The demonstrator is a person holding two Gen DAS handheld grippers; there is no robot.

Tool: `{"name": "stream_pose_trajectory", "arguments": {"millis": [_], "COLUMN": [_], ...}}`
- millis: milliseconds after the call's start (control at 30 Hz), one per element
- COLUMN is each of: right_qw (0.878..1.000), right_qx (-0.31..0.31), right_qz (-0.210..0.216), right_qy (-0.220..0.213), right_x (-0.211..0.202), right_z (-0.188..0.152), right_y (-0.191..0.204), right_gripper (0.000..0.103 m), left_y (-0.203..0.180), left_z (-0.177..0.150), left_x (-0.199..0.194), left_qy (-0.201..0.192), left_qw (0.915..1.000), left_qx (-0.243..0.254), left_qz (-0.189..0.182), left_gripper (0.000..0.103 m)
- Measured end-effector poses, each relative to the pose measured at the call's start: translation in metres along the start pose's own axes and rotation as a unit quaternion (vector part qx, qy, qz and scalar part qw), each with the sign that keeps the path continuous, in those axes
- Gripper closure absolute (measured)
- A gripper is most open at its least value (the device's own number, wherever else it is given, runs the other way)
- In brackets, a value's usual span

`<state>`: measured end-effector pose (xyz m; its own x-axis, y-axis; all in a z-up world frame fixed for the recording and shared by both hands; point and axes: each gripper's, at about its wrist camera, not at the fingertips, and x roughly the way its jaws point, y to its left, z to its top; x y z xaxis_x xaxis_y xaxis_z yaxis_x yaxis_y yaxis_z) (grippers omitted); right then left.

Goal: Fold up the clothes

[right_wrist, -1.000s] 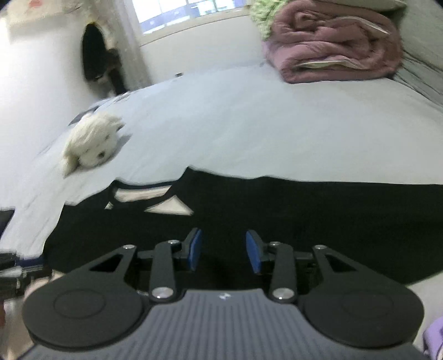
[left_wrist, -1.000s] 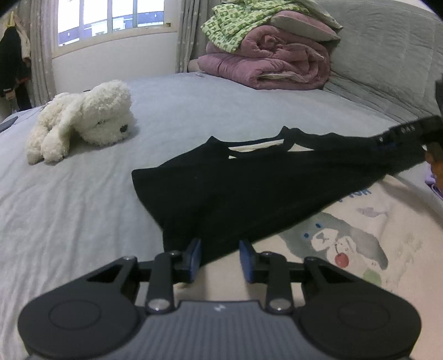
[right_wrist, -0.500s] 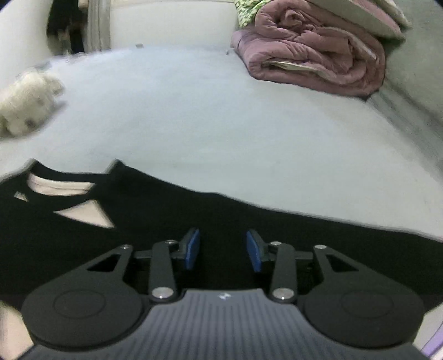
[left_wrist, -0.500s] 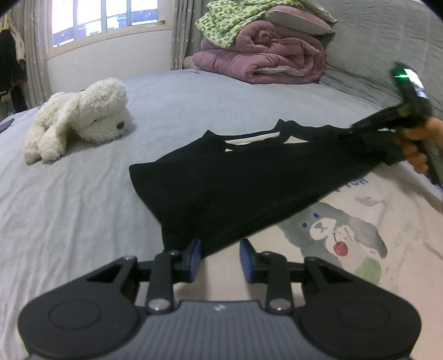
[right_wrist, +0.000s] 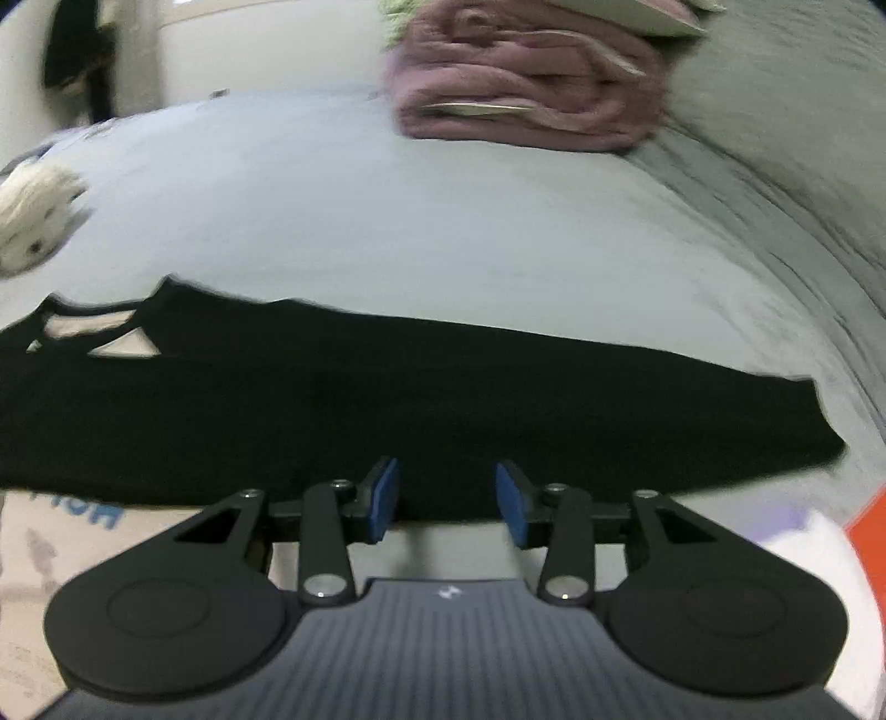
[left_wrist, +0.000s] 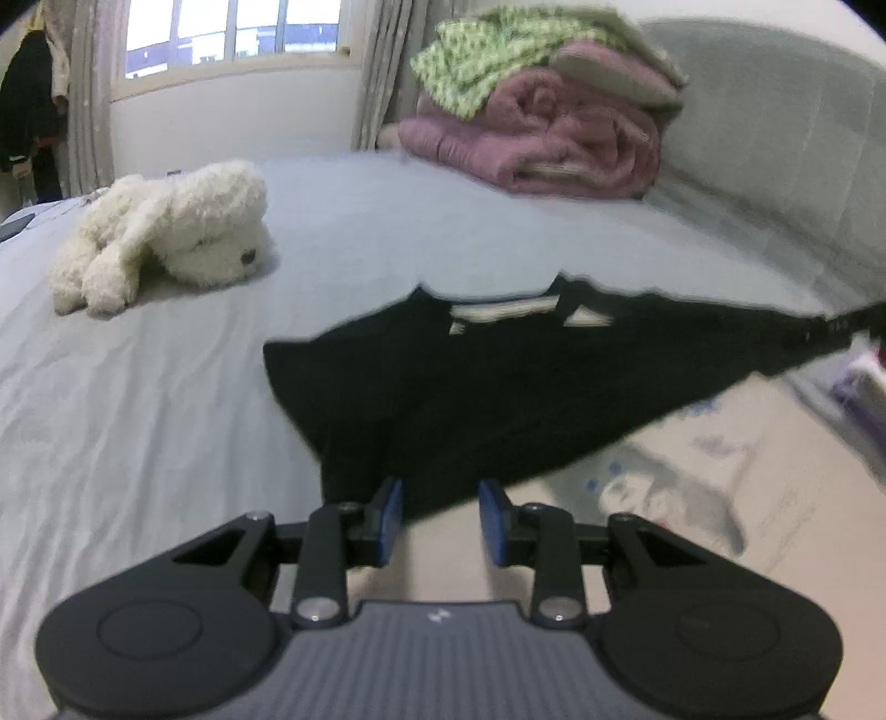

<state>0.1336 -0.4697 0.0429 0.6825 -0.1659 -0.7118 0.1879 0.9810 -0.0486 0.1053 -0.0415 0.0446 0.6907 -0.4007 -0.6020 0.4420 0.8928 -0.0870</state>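
- Black garment spread flat on the bed, neckline toward the far side with a pale lining showing through the collar opening; also seen as a wide dark band across the right wrist view.
- Near edge of the garment overlapping a cream cloth with a cartoon bear print, lying closer to the cameras.
- Left gripper low over the garment's near corner, blue-padded fingers set a little apart, nothing pinched between them; dark fabric and cream cloth visible through the gap.
- Right gripper at the garment's near hem, fingers parted and opening, the hem lying just past the tips, no fabric clamped between the pads.
- Far right of the left wrist view: a blurred dark bar at the garment's right end, too smeared to identify.
- White plush dog lying on the bed well apart from the garment, to its left.
- Rolled mauve quilt at the head of the bed, a green patterned cloth stacked on top.
- Window and curtains behind; grey padded headboard on the right.
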Motion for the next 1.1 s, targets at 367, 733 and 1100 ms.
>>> {"name": "stream_pose_trajectory", "arguments": {"millis": [367,733,1100], "right_qw": [0.979,0.893,0.915], "right_qx": [0.205,0.444,0.395], "right_qz": [0.004,-0.035,-0.082], "right_qy": [-0.002,-0.062,-0.002], "right_x": [0.017,-0.004,0.031], "right_z": [0.019,0.015,0.031], "right_y": [-0.08,-0.232,-0.276], "right_gripper": [0.052,0.052,0.052], "left_y": [0.006,0.019,0.022], "left_z": [0.001,0.007,0.008], "left_x": [-0.001,-0.013,-0.011], "left_qy": [0.005,-0.009,-0.009], "left_qw": [0.9994,0.9967,0.9955], "left_qx": [-0.032,-0.079,-0.09], "left_qz": [0.012,0.02,0.027], "left_gripper": [0.071,0.071,0.071]}}
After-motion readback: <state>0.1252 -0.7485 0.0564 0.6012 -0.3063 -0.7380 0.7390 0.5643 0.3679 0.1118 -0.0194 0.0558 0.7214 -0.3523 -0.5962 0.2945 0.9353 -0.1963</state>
